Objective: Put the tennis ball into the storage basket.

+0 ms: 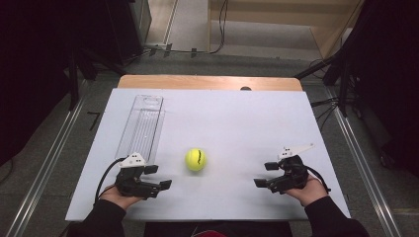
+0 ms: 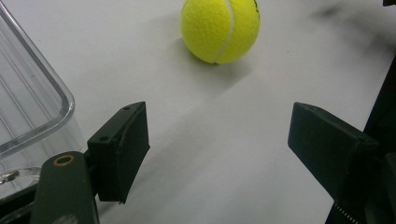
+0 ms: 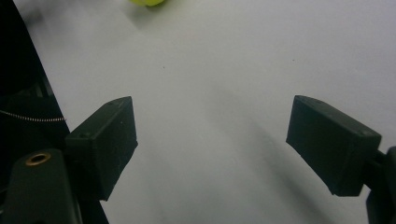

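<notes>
1. The ball [image 1: 195, 159] sits on the white table [image 1: 237, 123], between my two grippers and touching neither; the clear tray [image 1: 142, 123] lies just beyond my left gripper [image 1: 159, 177].
2. Both the left and the right gripper [image 1: 266, 174] have jaws spread, nothing between them.
3. I'd slide the left one in low, straddle the ball at its widest, then close slowly so it doesn't roll off.

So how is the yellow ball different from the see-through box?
The tennis ball is round, fuzzy and bright yellow; the clear box is long, flat-sided and see-through. The ball sits in the middle of the table, between the two claws; the box lies along the left side, reaching toward the far edge. Both rest on the white table, untouched.
</notes>
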A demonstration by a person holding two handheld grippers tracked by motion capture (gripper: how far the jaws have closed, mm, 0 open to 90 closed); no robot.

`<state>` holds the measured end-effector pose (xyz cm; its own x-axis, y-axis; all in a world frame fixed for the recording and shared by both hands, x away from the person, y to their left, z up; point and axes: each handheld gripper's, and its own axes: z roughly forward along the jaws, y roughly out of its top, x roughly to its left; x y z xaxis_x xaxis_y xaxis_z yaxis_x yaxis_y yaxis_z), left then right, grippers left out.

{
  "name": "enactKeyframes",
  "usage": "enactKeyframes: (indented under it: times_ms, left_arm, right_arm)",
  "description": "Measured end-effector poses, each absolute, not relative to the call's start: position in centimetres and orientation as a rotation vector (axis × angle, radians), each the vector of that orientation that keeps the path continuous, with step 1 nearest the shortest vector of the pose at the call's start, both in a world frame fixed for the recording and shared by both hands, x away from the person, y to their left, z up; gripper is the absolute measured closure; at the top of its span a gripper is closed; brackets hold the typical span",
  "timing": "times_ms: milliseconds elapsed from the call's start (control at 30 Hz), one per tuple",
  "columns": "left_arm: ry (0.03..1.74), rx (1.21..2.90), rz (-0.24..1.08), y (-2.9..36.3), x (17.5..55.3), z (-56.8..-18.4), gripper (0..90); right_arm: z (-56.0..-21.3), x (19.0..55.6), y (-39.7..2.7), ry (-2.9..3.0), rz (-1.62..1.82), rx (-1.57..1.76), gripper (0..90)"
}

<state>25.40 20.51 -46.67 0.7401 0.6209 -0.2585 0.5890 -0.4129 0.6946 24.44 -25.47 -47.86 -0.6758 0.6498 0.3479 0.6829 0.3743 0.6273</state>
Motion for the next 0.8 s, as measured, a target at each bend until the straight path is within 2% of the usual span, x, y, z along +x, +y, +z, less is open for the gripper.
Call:
enactKeyframes:
  times_ms: [633,800]
  left_arm:
    - [0.924,2.103,0.042,20.9,25.26,-46.65,20.9]
    - [0.929,2.101,0.038,20.85,25.3,-46.7,20.9]
  right_arm:
    - [-47.94,24.38,-25.26,-2.567,-1.16,-1.243,14.1]
    - [-47.9,24.36,-25.32,-2.549,-1.154,-1.239,18.5]
